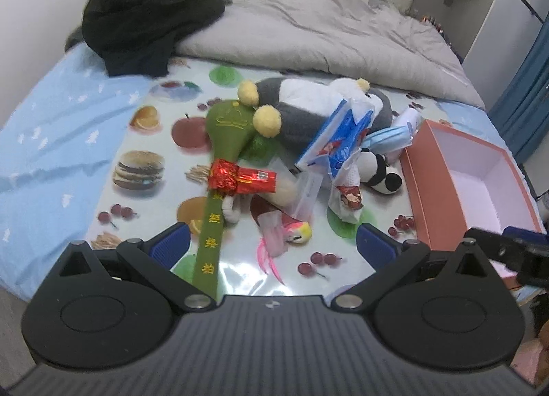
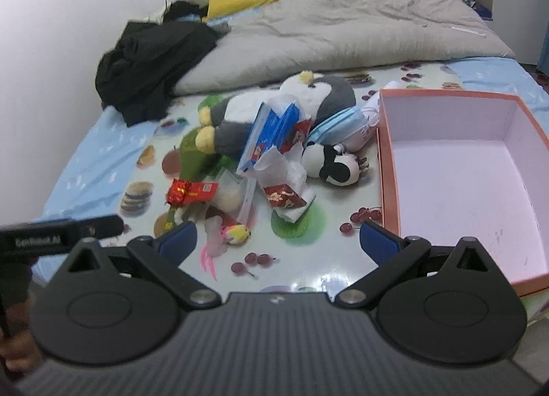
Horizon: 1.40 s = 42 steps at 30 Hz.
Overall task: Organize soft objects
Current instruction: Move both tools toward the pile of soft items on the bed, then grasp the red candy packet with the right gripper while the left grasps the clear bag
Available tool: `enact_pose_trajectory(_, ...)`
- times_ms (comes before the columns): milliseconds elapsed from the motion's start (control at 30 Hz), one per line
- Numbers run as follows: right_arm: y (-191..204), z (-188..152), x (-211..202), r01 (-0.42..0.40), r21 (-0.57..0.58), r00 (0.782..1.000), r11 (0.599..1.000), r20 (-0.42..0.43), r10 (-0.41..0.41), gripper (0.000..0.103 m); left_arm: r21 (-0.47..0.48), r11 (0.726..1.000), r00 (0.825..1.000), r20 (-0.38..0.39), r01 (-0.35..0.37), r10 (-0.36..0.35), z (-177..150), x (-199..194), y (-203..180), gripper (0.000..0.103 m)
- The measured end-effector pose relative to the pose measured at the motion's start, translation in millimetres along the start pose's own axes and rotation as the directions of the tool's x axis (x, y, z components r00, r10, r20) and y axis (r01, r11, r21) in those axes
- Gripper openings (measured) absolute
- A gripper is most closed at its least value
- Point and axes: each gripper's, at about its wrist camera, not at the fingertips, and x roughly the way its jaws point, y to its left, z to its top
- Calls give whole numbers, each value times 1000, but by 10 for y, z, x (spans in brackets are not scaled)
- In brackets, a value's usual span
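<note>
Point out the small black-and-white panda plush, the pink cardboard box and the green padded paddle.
Small black-and-white panda plush (image 2: 331, 166), right wrist view, its head.
Pink cardboard box (image 2: 389, 187), right wrist view, its left wall.
Green padded paddle (image 1: 228, 125), left wrist view, its round head.

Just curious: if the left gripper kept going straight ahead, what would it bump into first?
Probably the pink feathered toy, lying between the open left gripper's fingers; the green paddle's handle sits just left. Depth is unclear.

Before me, the bed (image 1: 51, 128) carries a fruit-print plastic sheet (image 1: 240, 276) over its light blue bedsheet. On the plastic sheet lie a heap of soft toys (image 1: 308, 111) and a pink box (image 2: 456, 190); a grey quilt (image 1: 326, 32) and black garment (image 1: 144, 22) lie behind.
</note>
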Motion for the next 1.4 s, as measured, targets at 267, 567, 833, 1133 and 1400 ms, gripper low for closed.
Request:
enact_pose_trajectory(267,22,-86,466,-33,-25,999,999,-22,32,103,-20,999,1000,-7,30,-30,-101,523,80,103)
enact_pose_trajectory(567,-22,-393,483,-35,-42,999,998,29,36,103,3,998,998,26,62,-62,-439,602,94,103)
enact_pose_trajectory(833,23,-591,118,-39,-54,995,998,90,44,103,5,1000,999,35,20,-20,-809,338,15,103)
enact_pose_trajectory(1133,55,-745,-170,-62,-53,989,997,134,68,103,14,998,995,80,59,-60,-1008,56,-57,103)
enact_pose_trajectory(1400,148,-880,-231,-49,-51,983,997,174,58,102,26,997,994,83,76,-78,-1082,61,-2,103)
